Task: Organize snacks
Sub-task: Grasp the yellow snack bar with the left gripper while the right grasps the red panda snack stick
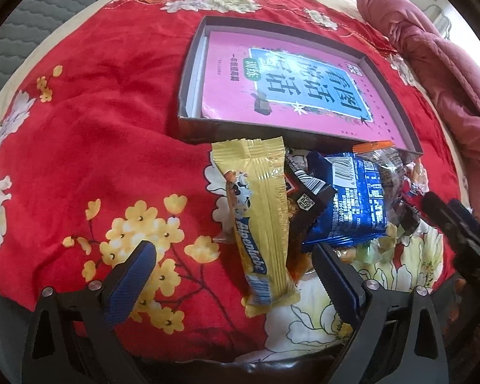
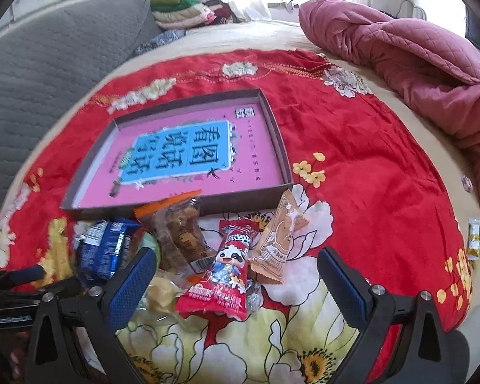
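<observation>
A pile of snacks lies on the red floral blanket in front of a shallow dark box holding a pink book. In the left wrist view, my left gripper is open with a yellow Alpenliebe bar between its fingers, beside a black packet and a blue packet. In the right wrist view, my right gripper is open around a red panda packet; a tan packet, a clear orange-topped bag and the blue packet lie near. The box is behind.
A pink quilt is bunched at the right. A grey cushion lies at the left, folded clothes at the back. A small yellow-green packet sits at the far right blanket edge. The right gripper's tip shows in the left view.
</observation>
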A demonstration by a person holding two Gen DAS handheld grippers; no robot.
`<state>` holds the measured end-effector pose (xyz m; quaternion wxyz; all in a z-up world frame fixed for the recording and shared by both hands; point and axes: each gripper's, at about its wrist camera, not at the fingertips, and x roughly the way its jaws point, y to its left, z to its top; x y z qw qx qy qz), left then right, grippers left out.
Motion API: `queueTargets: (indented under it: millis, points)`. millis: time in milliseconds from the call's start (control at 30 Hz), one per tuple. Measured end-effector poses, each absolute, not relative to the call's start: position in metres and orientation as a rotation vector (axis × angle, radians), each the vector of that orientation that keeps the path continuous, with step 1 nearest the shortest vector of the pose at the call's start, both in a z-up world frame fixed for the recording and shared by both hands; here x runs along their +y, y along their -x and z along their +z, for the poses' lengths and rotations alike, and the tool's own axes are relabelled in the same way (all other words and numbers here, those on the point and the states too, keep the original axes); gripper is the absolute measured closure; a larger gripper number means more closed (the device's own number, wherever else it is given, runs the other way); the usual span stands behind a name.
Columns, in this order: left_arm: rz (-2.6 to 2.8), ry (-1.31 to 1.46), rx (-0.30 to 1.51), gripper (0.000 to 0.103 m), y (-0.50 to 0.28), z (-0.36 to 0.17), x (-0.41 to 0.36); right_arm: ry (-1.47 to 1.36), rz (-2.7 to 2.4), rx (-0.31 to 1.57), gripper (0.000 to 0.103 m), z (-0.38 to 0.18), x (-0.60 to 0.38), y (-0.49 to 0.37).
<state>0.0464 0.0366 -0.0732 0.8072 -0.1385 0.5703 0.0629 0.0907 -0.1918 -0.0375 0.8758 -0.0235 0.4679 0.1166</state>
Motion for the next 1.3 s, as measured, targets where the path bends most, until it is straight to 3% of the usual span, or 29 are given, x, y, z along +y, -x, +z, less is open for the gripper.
queueTargets:
  millis: [67,300,367,433,600,733,800,867,900,1300]
  points:
    - [0.136,0.297,1.215,0.012,-0.046,-0.073,0.038,0.07,0.239,0.995,0.014,-0.043,-0.189,-0.093]
    - [0.126,0.316,1.212,0.014,-0.046,-0.074,0.039,0.075,0.262,1.006,0.037,-0.05,-0.187,-0.095]
    - [0.12,0.313,1.21,0.018,-0.046,-0.074,0.037,0.083,0.278,1.007,0.05,-0.051,-0.185,-0.096]
    - [0.108,0.316,1.211,0.026,-0.047,-0.074,0.036,0.089,0.289,1.014,0.055,-0.053,-0.183,-0.096]
    - [0.091,0.325,1.221,0.035,-0.047,-0.075,0.035,0.089,0.306,1.021,0.065,-0.054,-0.182,-0.095]
    - [0.069,0.338,1.225,0.051,-0.049,-0.077,0.034,0.068,0.308,1.025,0.067,-0.054,-0.185,-0.097]
    - [0.068,0.341,1.222,0.053,-0.049,-0.077,0.035,0.053,0.31,1.023,0.068,-0.053,-0.188,-0.097]
    - [0.07,0.346,1.211,0.069,-0.049,-0.076,0.037,0.038,0.317,1.019,0.069,-0.052,-0.19,-0.097]
    - [0.071,0.35,1.205,0.072,-0.048,-0.075,0.039,0.028,0.321,1.015,0.069,-0.05,-0.191,-0.096]
    - [0.045,0.369,1.127,0.082,-0.041,-0.054,0.044,-0.089,0.384,1.002,0.071,-0.039,-0.205,-0.09]
